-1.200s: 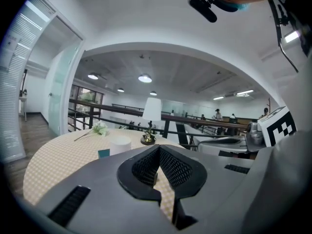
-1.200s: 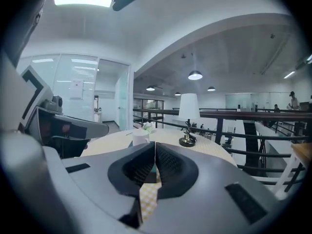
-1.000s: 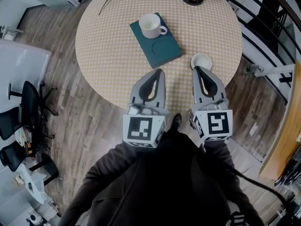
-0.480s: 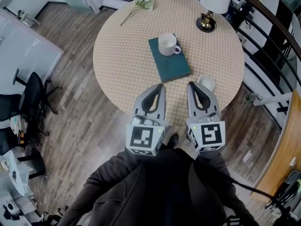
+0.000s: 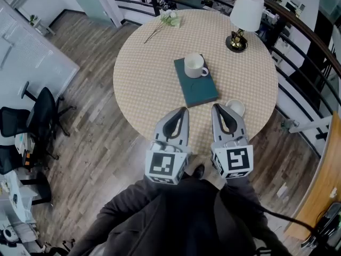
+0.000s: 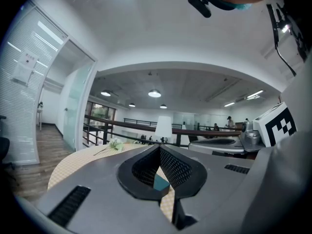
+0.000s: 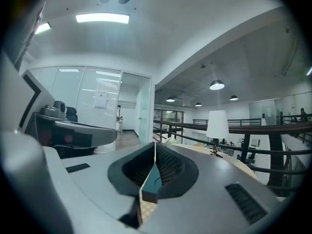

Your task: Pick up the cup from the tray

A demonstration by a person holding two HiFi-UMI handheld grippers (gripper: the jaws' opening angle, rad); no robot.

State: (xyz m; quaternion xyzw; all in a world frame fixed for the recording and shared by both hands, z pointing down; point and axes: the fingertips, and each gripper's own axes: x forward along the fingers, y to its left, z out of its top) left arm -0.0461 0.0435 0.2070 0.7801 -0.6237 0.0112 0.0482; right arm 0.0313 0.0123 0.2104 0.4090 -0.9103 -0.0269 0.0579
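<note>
A white cup (image 5: 194, 66) with a handle stands on the far end of a dark teal tray (image 5: 198, 88) in the middle of the round table (image 5: 144, 73). My left gripper (image 5: 183, 110) is shut and empty, over the table's near edge and short of the tray. My right gripper (image 5: 216, 107) is also shut with nothing held, level with the left one. In the left gripper view the jaws (image 6: 158, 148) meet at their tips, and a bit of the teal tray (image 6: 161, 182) shows through them. The right gripper view shows the same tray (image 7: 148, 186) between shut jaws (image 7: 154, 145).
A second white cup (image 5: 235, 108) sits on the table just right of my right gripper. A lamp with a white shade (image 5: 245, 12) stands at the far right edge, a sprig of flowers (image 5: 168, 19) at the far edge. Railings (image 5: 298, 52) run behind the table. Office chairs (image 5: 32, 116) stand at the left.
The head view has drawn back: the table looks smaller and sits higher in the picture, and the lamp has come into sight. Both grippers stay shut near the table's near edge.
</note>
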